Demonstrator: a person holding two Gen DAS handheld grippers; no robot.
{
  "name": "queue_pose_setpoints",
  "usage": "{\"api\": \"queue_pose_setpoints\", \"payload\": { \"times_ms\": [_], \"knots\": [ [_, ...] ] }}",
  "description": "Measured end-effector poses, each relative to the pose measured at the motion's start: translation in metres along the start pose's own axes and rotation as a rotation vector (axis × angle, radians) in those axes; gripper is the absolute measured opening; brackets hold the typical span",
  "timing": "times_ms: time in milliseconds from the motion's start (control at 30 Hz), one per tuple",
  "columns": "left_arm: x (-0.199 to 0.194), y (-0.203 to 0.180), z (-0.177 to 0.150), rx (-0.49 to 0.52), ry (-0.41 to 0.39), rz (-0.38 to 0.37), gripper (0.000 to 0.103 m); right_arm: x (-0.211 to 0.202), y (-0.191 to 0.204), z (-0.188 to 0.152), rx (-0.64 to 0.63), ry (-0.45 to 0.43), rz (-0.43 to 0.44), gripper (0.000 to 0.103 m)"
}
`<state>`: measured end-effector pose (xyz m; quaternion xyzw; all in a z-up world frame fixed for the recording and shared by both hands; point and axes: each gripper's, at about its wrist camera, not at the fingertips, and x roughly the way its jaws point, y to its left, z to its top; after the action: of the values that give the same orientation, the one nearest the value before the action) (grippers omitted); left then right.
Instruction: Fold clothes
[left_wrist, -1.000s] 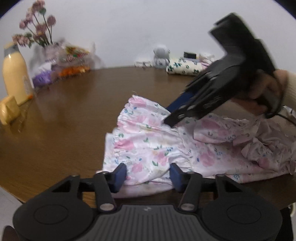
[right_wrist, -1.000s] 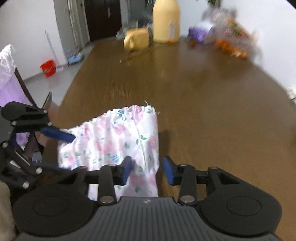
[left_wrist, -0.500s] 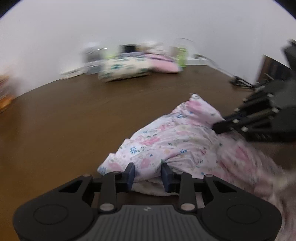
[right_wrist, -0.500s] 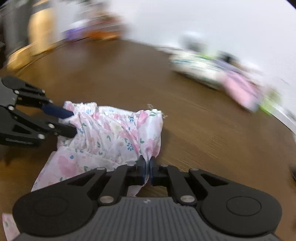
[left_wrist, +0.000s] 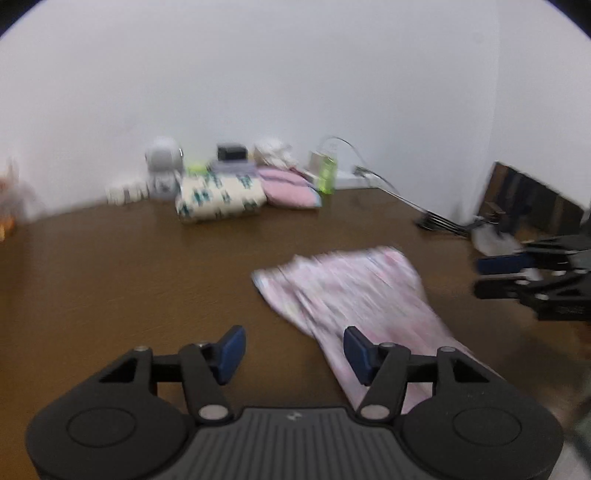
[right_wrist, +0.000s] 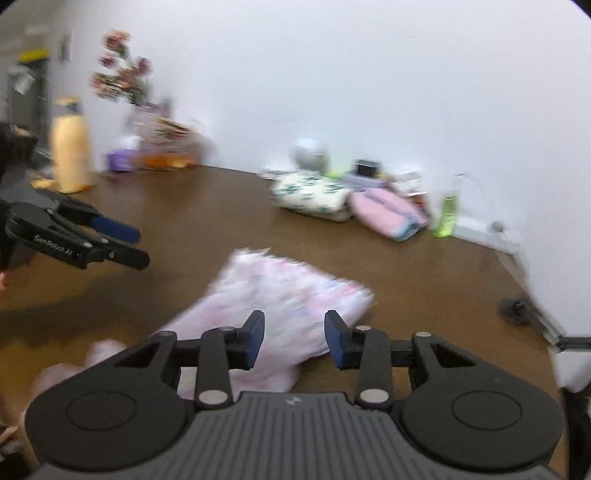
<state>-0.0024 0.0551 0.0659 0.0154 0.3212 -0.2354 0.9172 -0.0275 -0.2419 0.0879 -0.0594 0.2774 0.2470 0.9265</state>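
A pink floral garment (left_wrist: 351, 291) (right_wrist: 280, 291) lies spread on the brown table (left_wrist: 129, 277), blurred by motion. My left gripper (left_wrist: 293, 350) hovers over the garment's near left edge. Its jaws are opening, with only bare table between the fingers. My right gripper (right_wrist: 295, 343) hangs above the garment's near end. Its jaws are also opening, and the cloth lies below them unpinched. In each wrist view the other gripper shows from the side, apart from the cloth: the right gripper (left_wrist: 478, 278) at the right edge, the left gripper (right_wrist: 142, 248) at the left edge.
Against the back wall lie a cream patterned folded bundle (left_wrist: 221, 197) and a pink folded bundle (left_wrist: 290, 184), with a green bottle (left_wrist: 327, 173), a white round device (left_wrist: 162, 166) and a cable (left_wrist: 388, 188). A yellow bottle (right_wrist: 70, 147), flowers (right_wrist: 122, 77) and snack bags (right_wrist: 166, 147) stand far left.
Half a second ago both grippers pinched the garment's edges. Both have since let go and opened, and the garment now lies flat. Both views have swung toward the back wall.
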Motion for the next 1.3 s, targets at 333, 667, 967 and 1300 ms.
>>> {"api": "queue_pose_setpoints", "payload": {
  "times_ms": [333,667,967,1300],
  "knots": [
    [0.005,-0.061,-0.068,-0.012,0.088,-0.130,0.020,0.022,0.044,-0.062,0.133,0.101,0.046,0.016],
    [0.027,-0.074,-0.064,0.028,0.075,-0.099,0.025,-0.041,0.038,-0.069,0.191,-0.021,-0.014,0.038],
    [0.022,-0.082,-0.069,0.029,0.074,-0.071,0.027,-0.026,0.053,-0.099,0.233,-0.013,0.043,0.033],
    [0.016,-0.090,-0.074,-0.022,0.068,-0.093,0.034,-0.029,-0.007,-0.130,0.767,-0.021,0.273,0.005]
  ]
}}
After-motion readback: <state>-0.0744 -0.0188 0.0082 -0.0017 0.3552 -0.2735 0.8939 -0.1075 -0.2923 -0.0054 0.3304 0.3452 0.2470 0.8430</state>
